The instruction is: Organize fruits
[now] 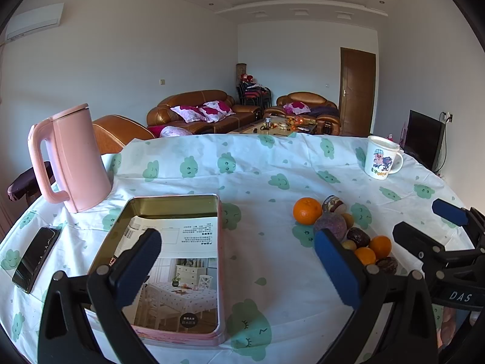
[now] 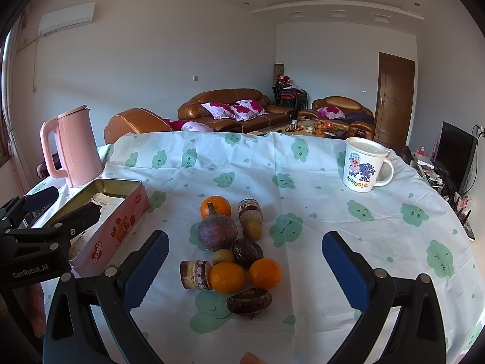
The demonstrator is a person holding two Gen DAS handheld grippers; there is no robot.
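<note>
Between parted right fingers, fruit pile

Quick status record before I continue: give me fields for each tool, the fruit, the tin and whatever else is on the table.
left tool: open, empty, over the table between tin and fruit
right tool: open, empty, pointed at the fruit pile
fruit pile: loose on the tablecloth; three oranges, one large purple fruit, several small dark and yellowish pieces
tin: open, left of the pile, holds only a printed sheet, no fruit
kettle: pink, upright, behind the tin
mug: upright, far right
phone: flat, left of the tin
</note>
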